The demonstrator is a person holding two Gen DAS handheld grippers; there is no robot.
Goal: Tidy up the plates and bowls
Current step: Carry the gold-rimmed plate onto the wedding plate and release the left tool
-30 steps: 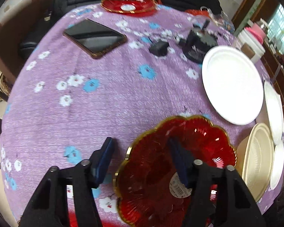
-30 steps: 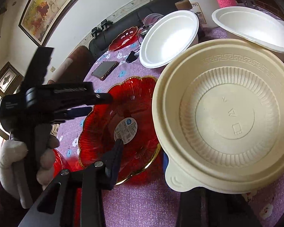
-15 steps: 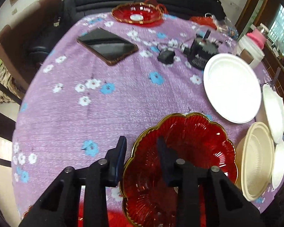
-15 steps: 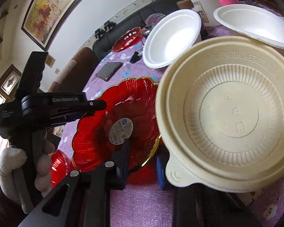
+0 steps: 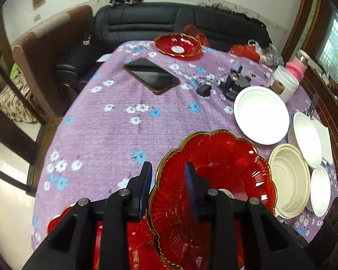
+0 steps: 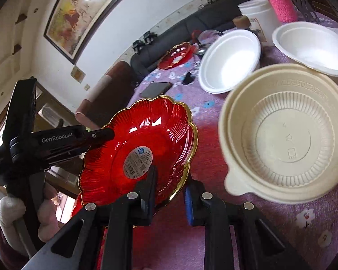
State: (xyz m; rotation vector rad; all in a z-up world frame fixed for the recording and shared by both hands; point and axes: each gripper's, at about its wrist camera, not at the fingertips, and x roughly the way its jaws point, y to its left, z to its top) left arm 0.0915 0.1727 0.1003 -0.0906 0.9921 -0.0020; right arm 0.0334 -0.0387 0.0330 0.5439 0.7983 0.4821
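A red glass plate with a gold scalloped rim and a round label hangs tilted above the purple flowered tablecloth. My left gripper is shut on its near-left rim. In the right wrist view that left gripper grips the plate from the left, held by a gloved hand. My right gripper straddles the plate's near rim, its jaws closing, pads pressing on it. A cream bowl sits just right of the plate. Another red plate stands at the table's far end.
White bowls lie behind the cream bowl. A phone, a charger, a black jar, a white tub and a pink bottle stand farther back. Red items lie under the held plate. A black sofa borders the table.
Both grippers' jaws have narrowed onto the red plate's rim. The plate has come up off the cloth and tilted, its left side higher. The left gripper rose and pulled back.
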